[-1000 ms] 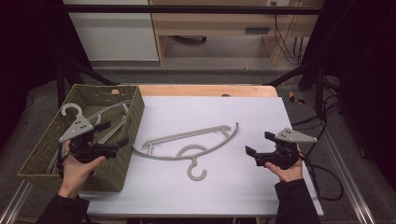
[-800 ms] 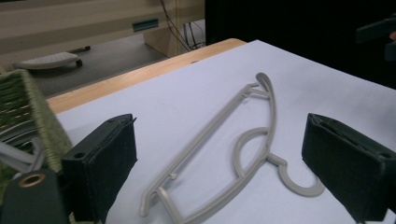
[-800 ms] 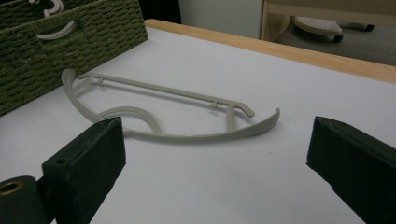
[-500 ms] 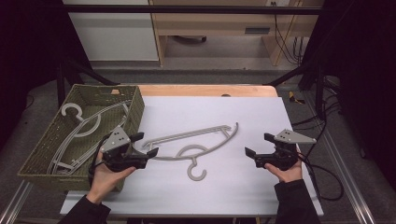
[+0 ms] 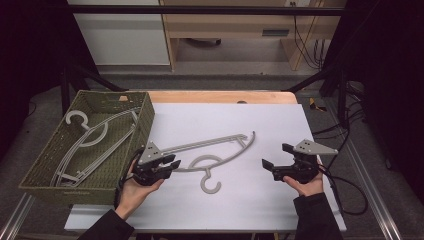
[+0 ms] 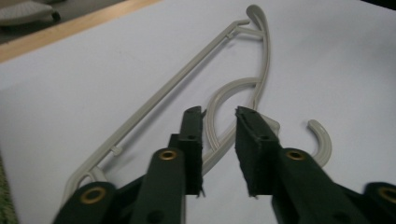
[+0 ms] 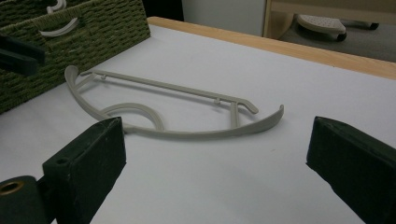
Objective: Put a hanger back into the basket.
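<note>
High view: left gripper (image 5: 167, 167) at the near end of one grey hanger (image 5: 215, 152) on the table (image 5: 280, 125); jaws have just been closing, hanger arm between them. Two more hangers (image 5: 87, 142) lie in the one basket (image 5: 142, 120) behind it.

Left gripper view: jaws narrowed around the curved arm, pads not plainly pressing yet. Judged light, stiff, slick plastic; grip that arm.

Right gripper view: right gripper (image 7: 219, 154) wide open, empty, hanger well ahead.

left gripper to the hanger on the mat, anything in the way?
Nothing visible. The left gripper is at the hanger, its jaws either side of the curved arm with a gap showing; they have just been closing. The basket sits off to the side.
</note>
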Action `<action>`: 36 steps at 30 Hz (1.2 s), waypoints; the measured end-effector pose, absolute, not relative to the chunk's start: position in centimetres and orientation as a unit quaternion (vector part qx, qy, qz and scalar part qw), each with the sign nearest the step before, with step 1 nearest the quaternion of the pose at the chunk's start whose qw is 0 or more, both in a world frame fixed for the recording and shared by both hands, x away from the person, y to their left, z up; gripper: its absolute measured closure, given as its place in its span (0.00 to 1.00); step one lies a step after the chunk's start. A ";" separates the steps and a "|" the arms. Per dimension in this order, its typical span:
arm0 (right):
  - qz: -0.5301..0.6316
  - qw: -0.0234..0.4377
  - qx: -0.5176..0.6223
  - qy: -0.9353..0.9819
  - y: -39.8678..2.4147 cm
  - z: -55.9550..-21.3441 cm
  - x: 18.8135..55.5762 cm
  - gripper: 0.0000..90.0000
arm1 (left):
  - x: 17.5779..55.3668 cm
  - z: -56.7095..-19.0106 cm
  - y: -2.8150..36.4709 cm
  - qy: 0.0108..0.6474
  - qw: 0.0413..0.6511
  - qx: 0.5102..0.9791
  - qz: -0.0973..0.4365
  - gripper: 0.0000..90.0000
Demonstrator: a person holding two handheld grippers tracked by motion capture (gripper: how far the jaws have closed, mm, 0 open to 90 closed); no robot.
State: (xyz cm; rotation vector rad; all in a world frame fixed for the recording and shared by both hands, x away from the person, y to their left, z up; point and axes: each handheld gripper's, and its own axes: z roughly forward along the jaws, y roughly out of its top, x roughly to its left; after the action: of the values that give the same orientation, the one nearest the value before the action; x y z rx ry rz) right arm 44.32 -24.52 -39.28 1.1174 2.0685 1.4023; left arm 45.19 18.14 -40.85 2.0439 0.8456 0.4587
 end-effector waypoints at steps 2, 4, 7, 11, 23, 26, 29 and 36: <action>0.503 0.203 0.399 0.739 -24.6 -39.3 44.3 0.05 | 45.9 -41.9 17.7 0.349 0.408 0.822 0.189 0.89; 0.502 0.203 0.399 0.740 -24.6 -39.3 44.3 0.05 | 46.2 -42.2 17.6 0.354 0.404 0.822 0.186 0.92; 0.503 0.201 0.399 0.740 -24.5 -39.3 44.3 0.05 | 46.9 -43.0 17.2 0.366 0.383 0.826 0.192 0.98; 0.500 0.200 0.397 0.743 -24.5 -39.4 44.4 0.05 | 47.5 -43.9 16.5 0.376 0.363 0.830 0.195 0.99; 0.499 0.200 0.396 0.744 -24.3 -39.4 44.4 0.05 | 49.5 -46.2 16.2 0.400 0.314 0.839 0.195 0.99; 0.498 0.200 0.395 0.745 -24.3 -39.5 44.4 0.05 | 49.8 -46.7 16.3 0.401 0.302 0.842 0.198 0.99; 0.499 0.200 0.395 0.745 -24.3 -39.5 44.4 0.05 | 49.9 -46.9 16.5 0.403 0.298 0.843 0.195 1.00; 0.499 0.198 0.395 0.746 -24.1 -39.6 44.4 0.05 | 49.6 -46.8 16.3 0.400 0.293 0.847 0.191 1.00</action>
State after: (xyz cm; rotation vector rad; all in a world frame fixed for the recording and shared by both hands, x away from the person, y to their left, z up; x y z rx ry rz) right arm 44.35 -24.08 -39.55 1.1058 2.0865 1.3966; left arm 49.61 16.28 -46.80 2.2577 1.0653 0.5076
